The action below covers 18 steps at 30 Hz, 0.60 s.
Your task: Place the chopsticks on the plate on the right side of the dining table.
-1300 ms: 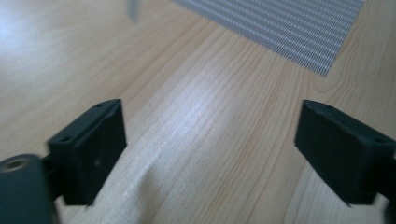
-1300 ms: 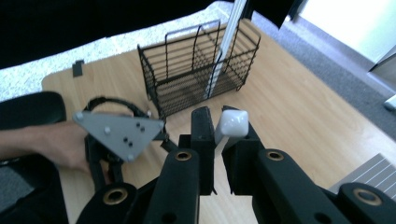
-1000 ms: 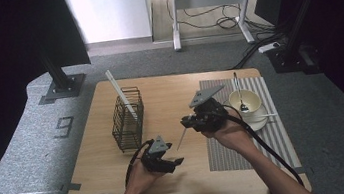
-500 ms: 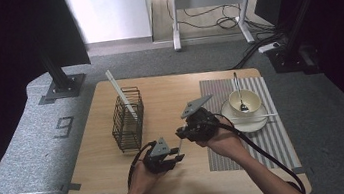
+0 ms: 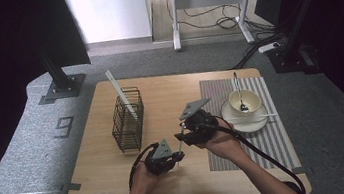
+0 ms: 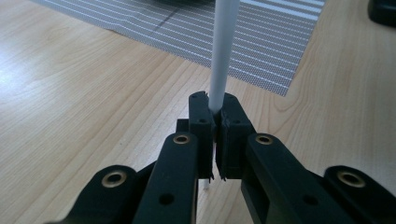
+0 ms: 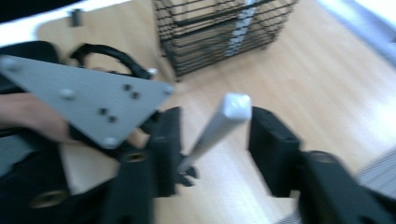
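Wire basket [image 5: 127, 120] with white stick, striped placemat [image 5: 261, 138], cup [image 5: 244, 101] on saucer [image 5: 246, 120], wooden table [image 5: 169, 90]

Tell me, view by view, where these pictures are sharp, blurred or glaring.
High view: evenly lit and sharp on the table, black at both sides. Left gripper view: crisp claw pads on the white stick, pale glare on the wood at left. Right gripper view: smeared throughout, the wire basket soft.

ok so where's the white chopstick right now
The white chopstick is clamped in the left tool near the table's front, between the wire basket and the striped placemat.
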Tool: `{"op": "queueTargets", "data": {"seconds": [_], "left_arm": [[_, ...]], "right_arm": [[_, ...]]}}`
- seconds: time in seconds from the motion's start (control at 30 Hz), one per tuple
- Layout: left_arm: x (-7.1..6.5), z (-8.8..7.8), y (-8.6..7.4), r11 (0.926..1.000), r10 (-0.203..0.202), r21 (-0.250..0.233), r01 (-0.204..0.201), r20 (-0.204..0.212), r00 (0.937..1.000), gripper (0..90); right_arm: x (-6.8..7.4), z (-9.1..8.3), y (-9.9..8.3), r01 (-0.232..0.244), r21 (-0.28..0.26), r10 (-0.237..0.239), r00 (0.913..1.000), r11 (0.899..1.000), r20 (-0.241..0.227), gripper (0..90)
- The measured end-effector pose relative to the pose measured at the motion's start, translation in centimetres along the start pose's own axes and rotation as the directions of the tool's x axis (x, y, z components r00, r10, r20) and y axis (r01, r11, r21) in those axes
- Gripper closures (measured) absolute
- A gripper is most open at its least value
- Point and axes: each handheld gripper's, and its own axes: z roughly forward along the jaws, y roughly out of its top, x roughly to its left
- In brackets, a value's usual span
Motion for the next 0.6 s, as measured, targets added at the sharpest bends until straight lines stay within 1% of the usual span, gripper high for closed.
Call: {"op": "queueTargets", "data": {"seconds": [0.03, 0.07, 0.1, 0.17, 0.23, 0.33, 0.37, 0.4, 0.43, 0.5, 0.53, 0.57, 0.6], "left_arm": [[0.0, 0.0, 0.0, 1.0000, -0.002, 0.003, 0.002, 0.005, 1.0000, 86.3], [0.0, 0.0, 0.0, 1.0000, -0.002, 0.003, 0.002, 0.005, 1.0000, 86.2], [0.0, 0.0, 0.0, 0.9999, -0.005, 0.009, 0.005, 0.007, 1.0000, 86.2], [0.0, 0.1, 0.0, 0.9999, -0.003, 0.015, 0.002, 0.011, 0.9999, 86.2], [0.0, 0.1, 0.1, 0.9998, -0.007, 0.020, 0.006, 0.015, 0.9999, 86.2], [0.0, 0.0, 0.1, 0.9998, -0.012, 0.019, 0.011, 0.018, 0.9998, 86.3], [0.0, -0.1, 0.2, 0.9997, -0.015, 0.022, 0.014, 0.019, 0.9997, 86.2], [0.0, -0.1, 0.2, 0.9997, -0.015, 0.022, 0.014, 0.019, 0.9997, 86.2], [0.1, -0.2, 0.2, 0.9995, -0.021, 0.024, 0.020, 0.022, 0.9995, 86.3], [0.2, -0.3, 0.2, 0.9994, -0.021, 0.029, 0.021, 0.028, 0.9994, 86.3], [0.2, -0.3, 0.2, 0.9994, -0.021, 0.029, 0.021, 0.028, 0.9994, 86.3], [0.2, -0.3, 0.2, 0.9992, -0.023, 0.033, 0.022, 0.029, 0.9993, 86.3], [0.3, -0.4, 0.2, 0.9992, -0.021, 0.035, 0.020, 0.030, 0.9993, 86.3]], "right_arm": [[0.1, 0.1, -0.1, 0.004, -0.003, -0.004, 0.9995, 1.000, 0.031, 41.1], [0.1, 0.1, -0.1, 0.004, -0.003, -0.004, 0.9995, 1.000, 0.031, 41.1], [0.1, 0.4, -0.3, 0.002, 0.001, -0.002, 0.9976, 1.000, 0.069, 31.6], [0.2, 0.7, -0.6, -0.019, -0.007, 0.020, 0.9943, 1.000, 0.104, 26.0], [0.2, 1.0, -0.8, -0.035, -0.024, 0.037, 0.9908, 0.999, 0.130, 22.8], [0.3, 1.3, -1.1, -0.041, -0.048, 0.049, 0.9836, 0.998, 0.174, 21.3], [0.2, 1.4, -1.2, -0.039, -0.051, 0.048, 0.9816, 0.998, 0.185, 19.8], [0.2, 1.4, -1.2, -0.039, -0.051, 0.048, 0.9816, 0.998, 0.185, 19.8], [0.0, 1.4, -1.5, -0.040, -0.063, 0.052, 0.9785, 0.997, 0.200, 17.7], [-0.3, 1.4, -1.9, -0.046, -0.072, 0.061, 0.9742, 0.996, 0.217, 16.5], [-0.3, 1.4, -1.9, -0.046, -0.072, 0.061, 0.9742, 0.996, 0.217, 16.5], [-0.7, 1.3, -2.3, -0.054, -0.082, 0.072, 0.9704, 0.995, 0.231, 15.1], [-0.9, 1.3, -2.5, -0.059, -0.086, 0.078, 0.9691, 0.995, 0.234, 14.6]]}}
